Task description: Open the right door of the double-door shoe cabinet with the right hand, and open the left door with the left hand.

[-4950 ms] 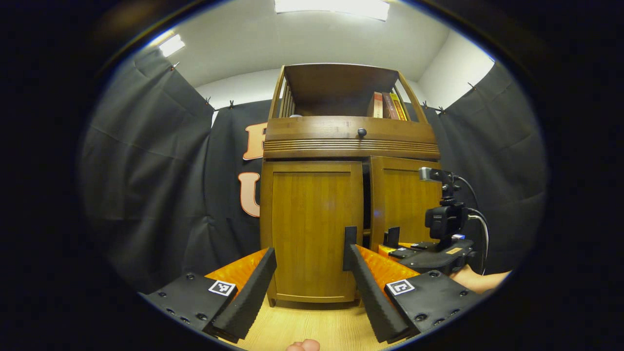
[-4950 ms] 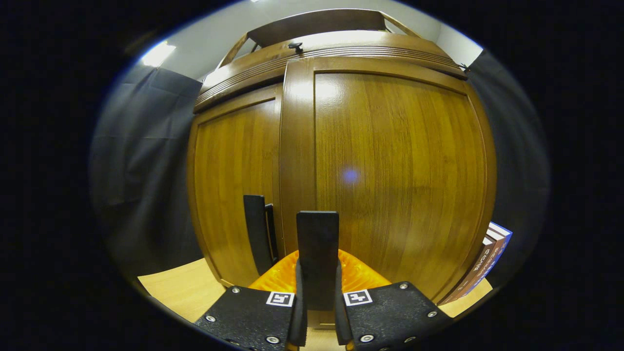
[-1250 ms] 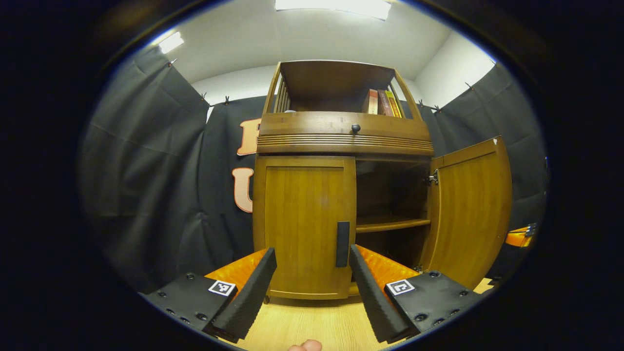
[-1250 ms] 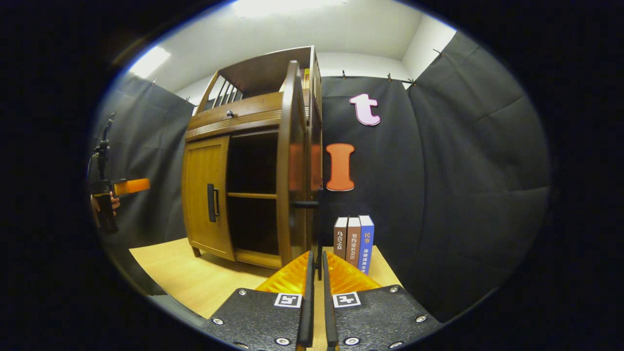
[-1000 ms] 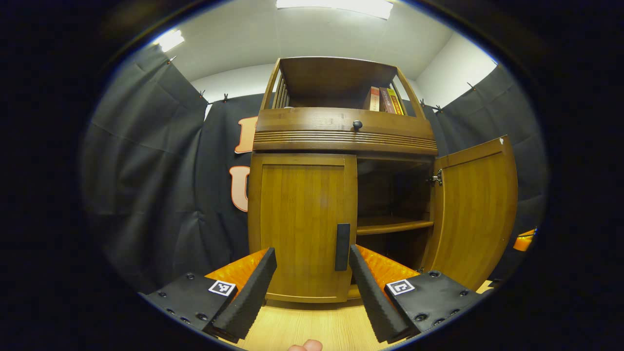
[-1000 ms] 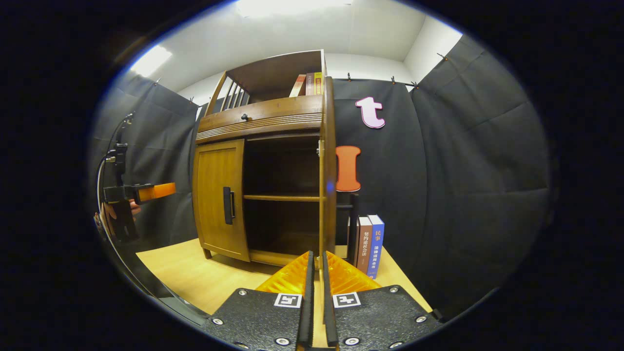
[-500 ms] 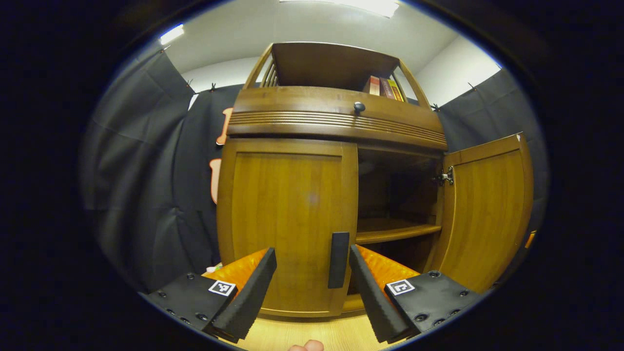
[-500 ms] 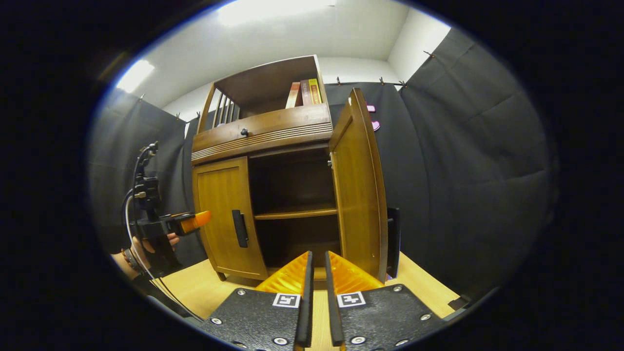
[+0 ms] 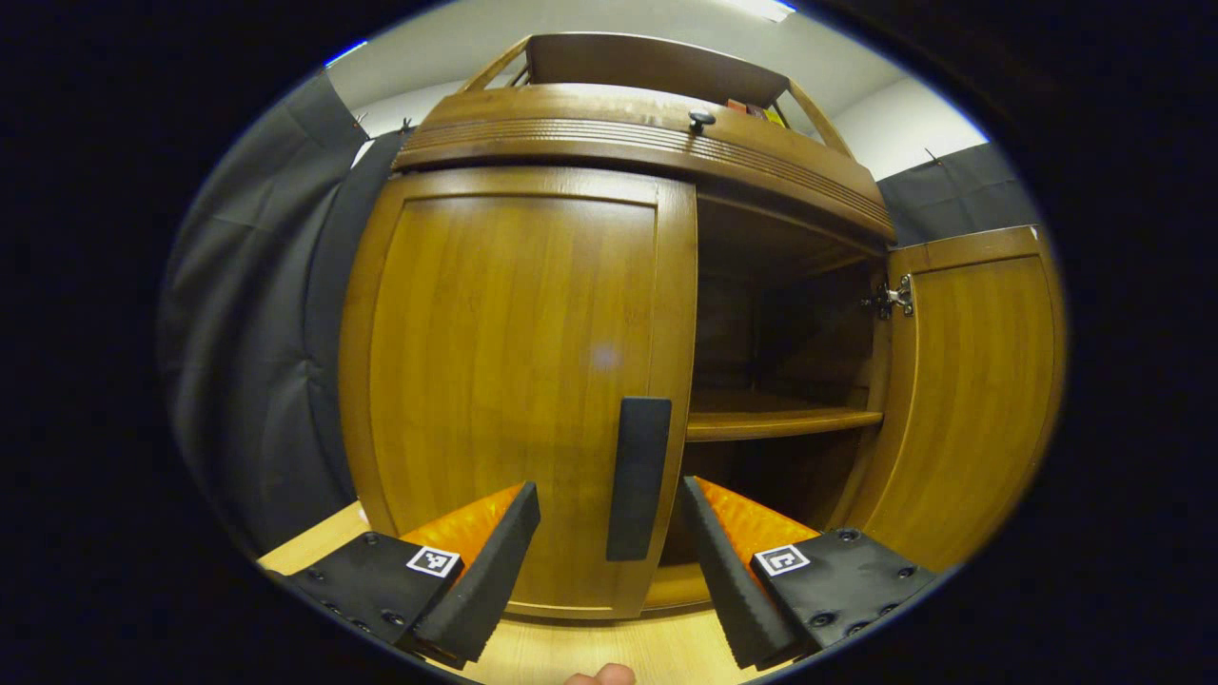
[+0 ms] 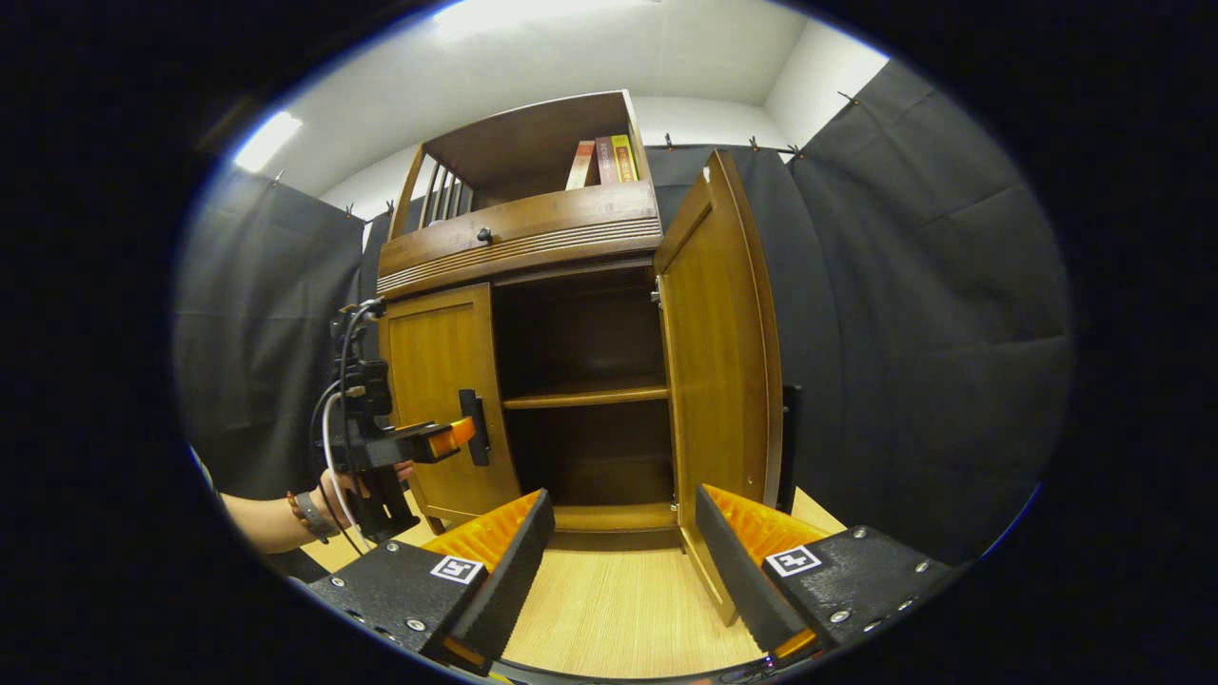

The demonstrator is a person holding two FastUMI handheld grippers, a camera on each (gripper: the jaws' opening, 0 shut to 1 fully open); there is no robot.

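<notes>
The wooden shoe cabinet [image 9: 533, 124] fills the left gripper view at close range. Its left door [image 9: 504, 381] is closed, and the black handle [image 9: 639, 476] stands between the fingers of my open left gripper [image 9: 609, 557]. The right door [image 9: 971, 381] is swung wide open, baring a dark inside with a shelf [image 9: 771, 423]. In the right gripper view my right gripper [image 10: 623, 561] is open and holds nothing, a little in front of the open right door [image 10: 718, 352]. There the left gripper [image 10: 440, 442], held by a hand [image 10: 357, 487], has its tips right at the left door's handle [image 10: 473, 428].
The cabinet stands on a light wooden tabletop [image 10: 618, 609]. A drawer with a small knob [image 10: 483, 234] sits above the doors, and books [image 10: 599, 160] stand on the top shelf. Black cloth walls close in on both sides. The right door's handle [image 10: 790, 447] points toward the right wall.
My right gripper has let go of the right door's handle, opened and drawn back to face the cabinet. My left gripper has moved in close to the left door's handle.
</notes>
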